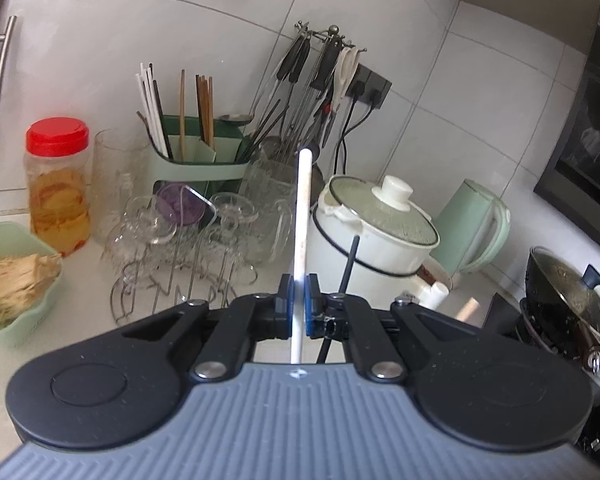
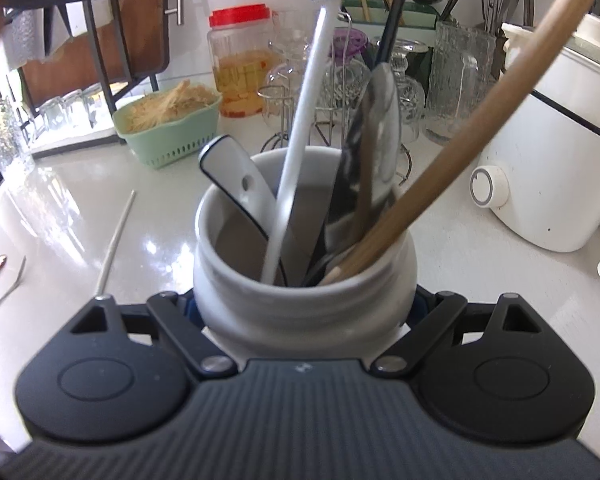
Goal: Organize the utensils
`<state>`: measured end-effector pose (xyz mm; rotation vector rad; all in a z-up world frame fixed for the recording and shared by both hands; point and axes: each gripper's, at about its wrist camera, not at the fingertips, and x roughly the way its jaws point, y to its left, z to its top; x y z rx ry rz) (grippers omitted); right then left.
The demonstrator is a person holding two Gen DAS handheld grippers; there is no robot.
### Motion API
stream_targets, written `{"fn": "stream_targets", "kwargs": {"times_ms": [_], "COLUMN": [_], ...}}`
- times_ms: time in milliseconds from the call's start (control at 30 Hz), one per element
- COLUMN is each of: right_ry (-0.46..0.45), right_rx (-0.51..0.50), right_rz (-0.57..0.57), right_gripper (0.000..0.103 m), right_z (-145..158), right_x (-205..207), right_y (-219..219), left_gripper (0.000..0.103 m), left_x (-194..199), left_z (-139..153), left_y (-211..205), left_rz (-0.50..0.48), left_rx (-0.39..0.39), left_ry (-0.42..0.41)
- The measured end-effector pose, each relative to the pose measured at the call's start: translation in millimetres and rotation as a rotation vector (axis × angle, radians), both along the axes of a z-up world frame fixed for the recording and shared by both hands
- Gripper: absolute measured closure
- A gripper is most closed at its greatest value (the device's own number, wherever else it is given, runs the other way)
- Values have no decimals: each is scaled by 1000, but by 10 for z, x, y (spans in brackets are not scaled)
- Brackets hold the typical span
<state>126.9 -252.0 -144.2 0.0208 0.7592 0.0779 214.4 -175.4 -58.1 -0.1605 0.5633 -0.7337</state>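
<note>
The left hand-held gripper is clamped on a white chopstick, its lower end inside the grey jar. The right hand-held gripper grips this jar, standing on the surface.

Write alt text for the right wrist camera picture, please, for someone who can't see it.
The right gripper clasps a grey ceramic jar on a white counter; a white chopstick held from above dips into it beside a wooden stick, spoon and other utensils.

Glossy ceramic crock, wooden stick
</note>
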Motion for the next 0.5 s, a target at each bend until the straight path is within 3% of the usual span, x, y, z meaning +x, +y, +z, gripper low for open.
{"fn": "stream_targets", "kwargs": {"times_ms": [333, 500], "right_ry": [22, 32], "right_rx": [-10, -12], "right_rz": [21, 35], "right_gripper": [11, 11], "right_z": [12, 20], "right_x": [13, 25], "right_y": [-11, -19], "left_gripper": [97, 95], "left_x": [-217, -185], "left_z": [-61, -35], "left_y": [53, 159], "left_rz": [10, 33], "left_rx": [67, 54], "left_ry": [108, 169]}}
